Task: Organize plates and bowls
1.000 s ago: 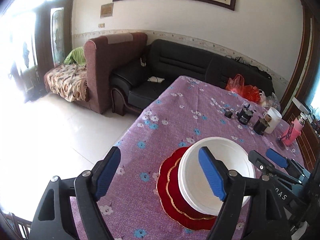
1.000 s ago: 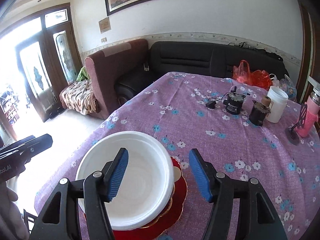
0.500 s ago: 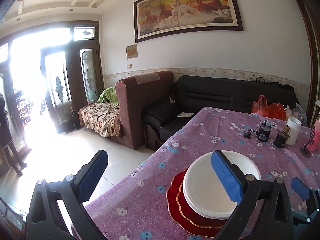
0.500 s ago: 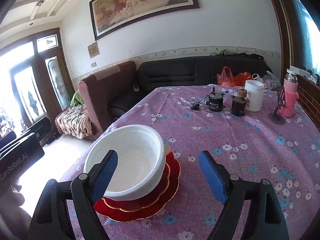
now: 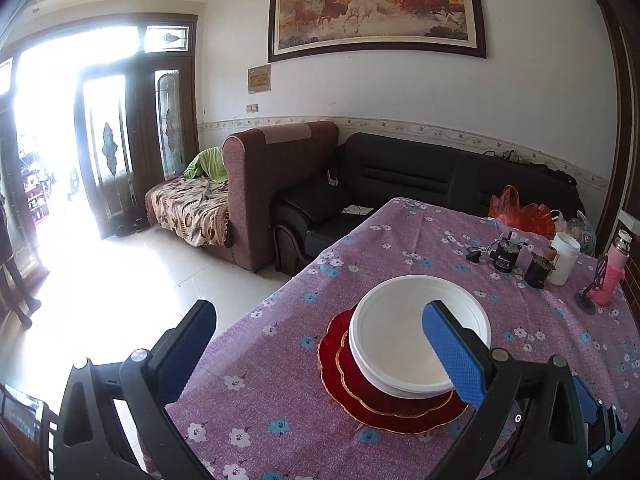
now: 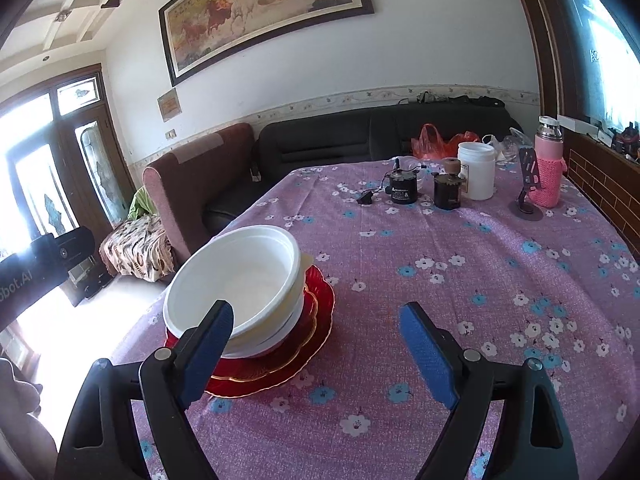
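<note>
Both claws have drawn back and up: left claw (image 5: pixel 316 344) and right claw (image 6: pixel 320 350) gape empty. White bowls (image 6: pixel 236 284) sit stacked on red plates (image 6: pixel 280 356) near the bench's (image 6: pixel 480 280) left edge; stacking looks finished.

Table (image 6: pixel 460 280) under purple floral cloth. Red plates (image 6: pixel 304 344) stacked near front-left edge, white bowls (image 6: pixel 236 280) nested on top. Far from plates, at back: two black motors (image 6: pixel 404 190), white jar (image 6: pixel 476 176), phone stand (image 6: pixel 528 192), pink bottle (image 6: pixel 550 172), red bag (image 6: pixel 430 140).
</note>
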